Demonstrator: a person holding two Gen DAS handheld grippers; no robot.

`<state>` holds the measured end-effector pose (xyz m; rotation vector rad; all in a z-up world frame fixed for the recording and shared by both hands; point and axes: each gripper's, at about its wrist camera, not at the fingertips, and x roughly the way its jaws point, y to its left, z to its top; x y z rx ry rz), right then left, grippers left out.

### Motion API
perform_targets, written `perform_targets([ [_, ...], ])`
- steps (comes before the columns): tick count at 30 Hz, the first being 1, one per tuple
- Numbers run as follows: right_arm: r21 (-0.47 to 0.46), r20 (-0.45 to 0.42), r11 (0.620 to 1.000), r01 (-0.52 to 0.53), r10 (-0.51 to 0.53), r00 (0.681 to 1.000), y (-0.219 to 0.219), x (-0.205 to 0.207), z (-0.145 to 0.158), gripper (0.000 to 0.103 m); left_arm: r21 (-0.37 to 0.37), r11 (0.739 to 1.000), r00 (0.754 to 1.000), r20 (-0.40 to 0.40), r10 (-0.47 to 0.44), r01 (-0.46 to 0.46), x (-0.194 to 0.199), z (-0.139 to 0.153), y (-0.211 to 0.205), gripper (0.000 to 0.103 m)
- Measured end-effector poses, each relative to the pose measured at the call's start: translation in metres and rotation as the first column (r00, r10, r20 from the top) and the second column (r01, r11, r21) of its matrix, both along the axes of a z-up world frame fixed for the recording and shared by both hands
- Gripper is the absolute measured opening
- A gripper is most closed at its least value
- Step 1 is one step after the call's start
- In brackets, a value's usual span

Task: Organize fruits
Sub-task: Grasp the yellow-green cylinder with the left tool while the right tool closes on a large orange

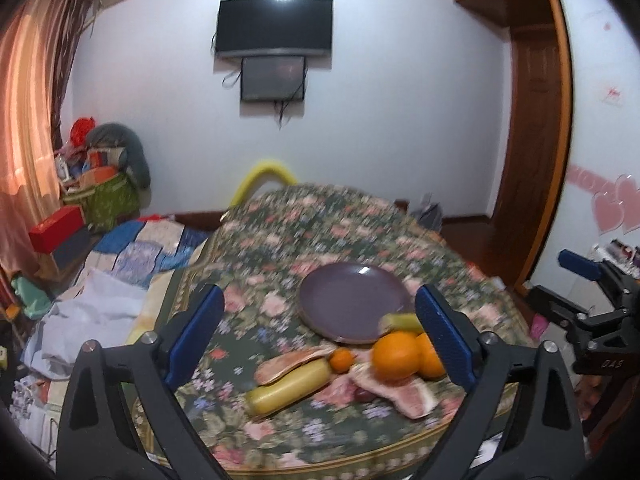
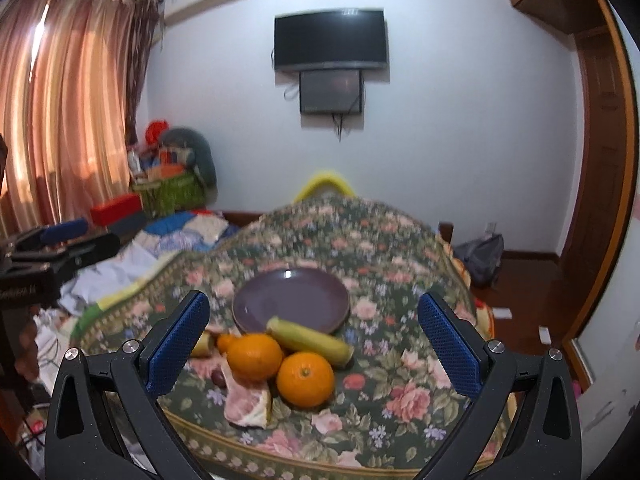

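Nearby, two round, glossy oranges (image 2: 280, 364) touch.

A black television (image 2: 330, 39) hangs on the white wall, a smaller dark screen (image 2: 331, 91) just beneath it. Left of the television hang pink curtains (image 2: 68, 100) — and below them, a green basket (image 2: 170, 194) and red box (image 2: 115, 208). Right of it stands a wooden door (image 1: 534, 128).
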<state>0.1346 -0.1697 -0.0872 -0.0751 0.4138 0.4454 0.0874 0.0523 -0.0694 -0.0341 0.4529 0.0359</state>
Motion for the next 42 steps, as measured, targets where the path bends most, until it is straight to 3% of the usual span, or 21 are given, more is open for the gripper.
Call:
perform_targets([
  [6,-0.037,-0.134,0.999,-0.019,0.014,0.991,0.007,0.025,-0.033,0.103,-0.019,1.000,0.988,-0.155,0.018,-0.021,0.032,-0.045,0.031,0.085],
  [11,-0.054,-0.227,0.998,0.010,-0.022,0.974,0.005,0.045,-0.060,0.103,-0.043,0.998,0.959,-0.283,0.029,-0.043,0.049,-0.088,0.055,0.075],
  [16,-0.061,-0.335,0.998,-0.013,-0.008,0.942,0.006,0.062,-0.088,0.103,-0.091,0.995,0.926,-0.377,0.012,-0.051,0.063,-0.127,0.070,0.074],
  [20,-0.072,-0.393,0.997,-0.034,0.003,0.920,0.011,0.073,-0.105,0.103,-0.083,0.996,0.909,-0.416,-0.007,-0.030,0.069,-0.147,0.067,0.075],
  [26,-0.078,-0.435,0.994,-0.071,0.031,0.900,0.018,0.087,-0.122,0.101,-0.155,0.987,0.907,-0.410,-0.094,0.033,0.078,-0.155,0.064,0.075],
  [28,-0.067,-0.443,0.994,-0.090,0.052,0.895,0.021,0.090,-0.125,0.098,-0.174,0.983,0.893,-0.432,-0.130,0.059,0.082,-0.160,0.059,0.076],
  [31,-0.059,-0.452,0.991,-0.119,0.079,0.889,0.026,0.091,-0.128,0.087,-0.142,0.987,0.894,-0.430,-0.125,0.069,0.082,-0.162,0.053,0.078],
  [34,-0.038,-0.465,0.988,-0.147,0.113,0.878,0.029,0.093,-0.131,0.073,-0.160,0.985,0.895,-0.430,-0.120,0.056,0.084,-0.163,0.054,0.078],
  [35,-0.019,-0.477,0.987,-0.160,0.131,0.869,0.029,0.094,-0.132,0.067,-0.161,0.986,0.895,-0.431,-0.118,0.052,0.083,-0.162,0.055,0.076],
  [42,-0.015,-0.489,0.989,-0.148,0.122,0.863,0.025,0.089,-0.129,0.066,-0.196,0.978,0.871,-0.463,-0.161,0.077,0.065,-0.157,0.043,0.059],
])
